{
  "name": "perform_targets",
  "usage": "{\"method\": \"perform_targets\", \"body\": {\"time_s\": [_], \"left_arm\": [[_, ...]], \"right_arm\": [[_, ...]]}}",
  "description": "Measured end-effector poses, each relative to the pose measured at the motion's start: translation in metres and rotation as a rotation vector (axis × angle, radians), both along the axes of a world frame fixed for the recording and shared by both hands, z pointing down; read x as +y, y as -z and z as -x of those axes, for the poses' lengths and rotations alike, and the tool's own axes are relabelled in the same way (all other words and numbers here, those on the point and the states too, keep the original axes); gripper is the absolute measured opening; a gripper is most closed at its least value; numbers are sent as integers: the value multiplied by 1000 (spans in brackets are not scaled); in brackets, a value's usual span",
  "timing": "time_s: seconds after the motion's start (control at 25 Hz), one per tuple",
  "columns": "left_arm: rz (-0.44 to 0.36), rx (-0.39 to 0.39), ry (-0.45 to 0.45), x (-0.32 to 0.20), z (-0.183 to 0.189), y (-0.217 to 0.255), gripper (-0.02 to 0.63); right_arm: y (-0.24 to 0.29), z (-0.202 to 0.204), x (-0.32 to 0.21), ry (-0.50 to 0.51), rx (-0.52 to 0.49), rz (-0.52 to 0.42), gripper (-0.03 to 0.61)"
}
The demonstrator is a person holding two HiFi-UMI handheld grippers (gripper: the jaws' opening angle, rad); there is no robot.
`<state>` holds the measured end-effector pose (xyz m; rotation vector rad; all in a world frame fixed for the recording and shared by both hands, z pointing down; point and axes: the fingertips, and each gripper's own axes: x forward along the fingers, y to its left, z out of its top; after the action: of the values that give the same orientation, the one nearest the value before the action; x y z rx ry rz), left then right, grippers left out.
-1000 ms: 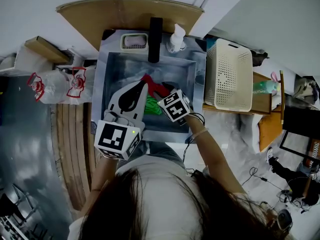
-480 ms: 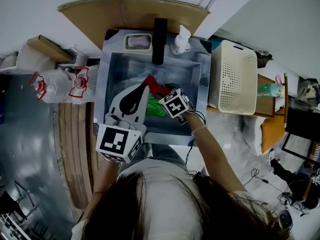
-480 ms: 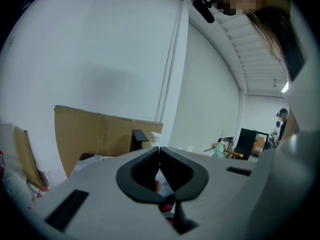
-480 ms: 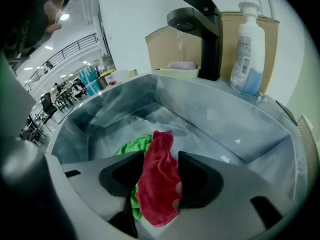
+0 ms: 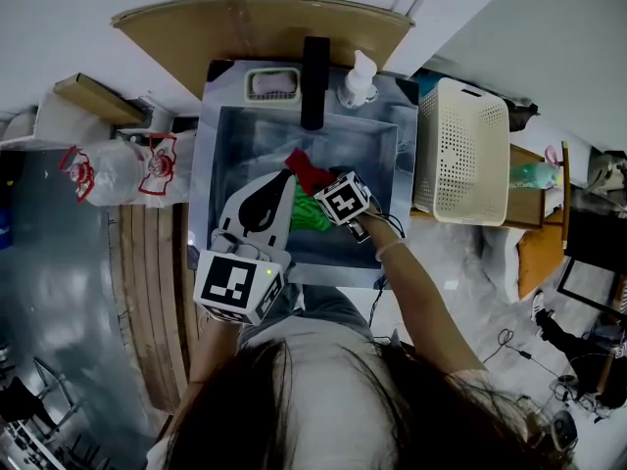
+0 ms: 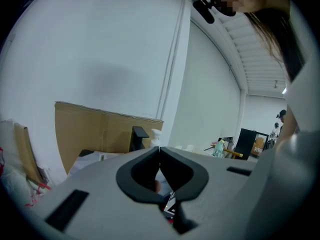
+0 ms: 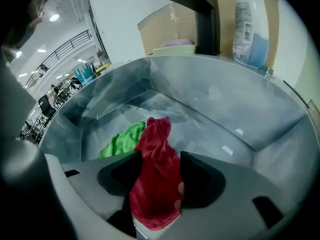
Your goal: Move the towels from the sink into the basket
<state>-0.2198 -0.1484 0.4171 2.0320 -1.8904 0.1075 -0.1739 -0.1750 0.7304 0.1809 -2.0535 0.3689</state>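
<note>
Right gripper (image 7: 157, 159) reaches steeply down into the steel sink (image 5: 220, 155). Its jaws have just been opening and stand released, wide apart, with the red towel (image 7: 155, 154) bunched between them. The green towel (image 7: 120, 139) lies just beside it on the sink floor. Left gripper (image 6: 159, 149) is clenched on nothing, tips touching, above the sink's near left part.

Behind the sink are a black faucet (image 5: 314, 81), a soap bottle (image 5: 359, 76) and brown cardboard (image 5: 255, 27) against a white wall. Only the head view shows the white basket (image 5: 460, 150), to the sink's right. Only the right gripper view shows the towel between the jaws.
</note>
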Motion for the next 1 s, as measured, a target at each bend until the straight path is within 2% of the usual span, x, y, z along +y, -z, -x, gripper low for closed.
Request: {"method": "perform_targets", "body": {"time_s": [0.4, 0.48, 0.72, 1.0], "left_arm": [[13, 2, 8, 6, 5, -3, 8], [13, 0, 8, 8, 6, -3, 9], [17, -2, 9, 14, 8, -2, 9], [11, -5, -3, 20, 7, 1, 9]], "right_arm": [[-15, 0, -5, -108, 15, 40, 239], [-16, 1, -5, -111, 12, 48, 221], [-16, 0, -4, -105, 40, 44, 87], [-8, -1, -2, -120, 21, 1, 64]]}}
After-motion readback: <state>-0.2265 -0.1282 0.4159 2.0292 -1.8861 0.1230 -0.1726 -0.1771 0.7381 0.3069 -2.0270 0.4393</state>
